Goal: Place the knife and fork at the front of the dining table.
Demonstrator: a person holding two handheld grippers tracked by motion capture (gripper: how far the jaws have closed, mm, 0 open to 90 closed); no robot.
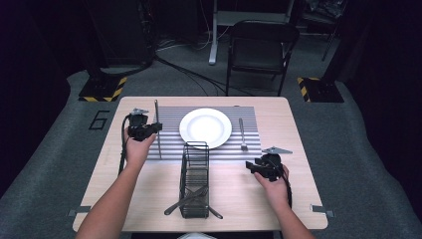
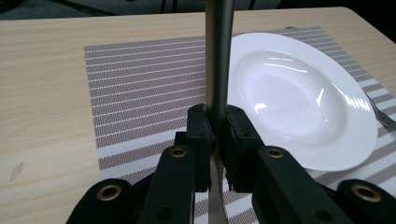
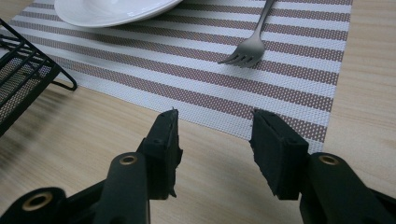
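A long, slim silver metal knife [image 2: 219, 51] stands clamped between the left gripper [image 1: 149, 129] jaws, left of centre in the high view, over the striped placemat [image 2: 140, 93] beside the white plate [image 2: 299, 93]. The right gripper [image 3: 215, 140] jaws gape empty, lower right.

A pale wooden worktop [image 1: 124, 174] bears a striped mat [image 1: 169, 129] at its far middle; a black wire rack [image 1: 194, 181] stands on the bare wood, just nearer, its far end at the mat's near edge; tape tabs [image 1: 79, 210] mark its near corners.
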